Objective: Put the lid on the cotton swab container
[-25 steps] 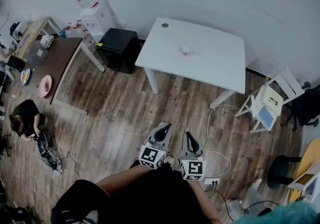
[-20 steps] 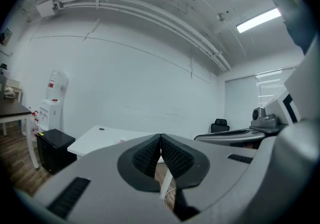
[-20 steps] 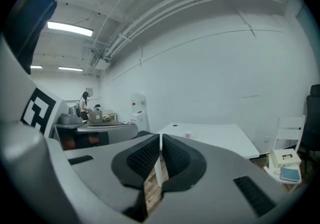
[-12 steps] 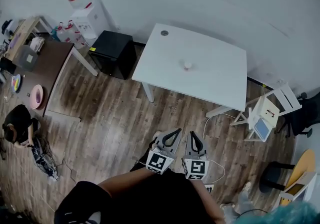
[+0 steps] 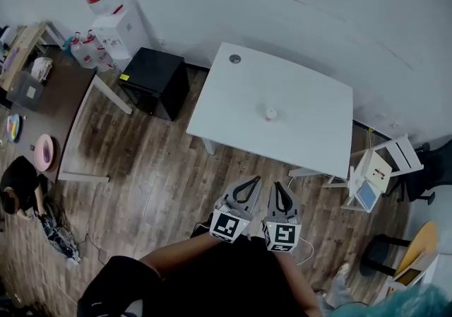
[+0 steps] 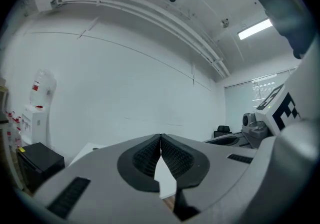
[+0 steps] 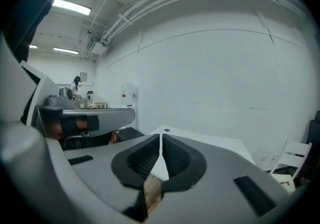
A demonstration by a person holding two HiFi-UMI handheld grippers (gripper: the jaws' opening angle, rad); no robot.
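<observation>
The left gripper [image 5: 246, 182] has its jaws pressed together with nothing between them. The right gripper [image 5: 279, 187] is likewise closed down to a hairline seam and is empty. Both are held side by side at the near side of the white table [image 5: 304, 135], well apart from it and pointing toward it over the wooden floor.

The task looks unstarted. A small pale object, judged to be the cotton swab container [image 5: 271, 114], stands alone near the middle of the table. It is too small to tell whether it is open, what is inside, or where its lid lies; no separate lid can be made out. What is left is everything: reaching the table, finding the lid, and seating it.

To the left of the table stands a black cabinet [image 5: 155, 81], and beyond that a water dispenser [image 5: 113, 26] carrying its bottle. Further left, a brown table [image 5: 60, 107] holds a clear bin [image 5: 28, 86] whose contents cannot be read.
</observation>
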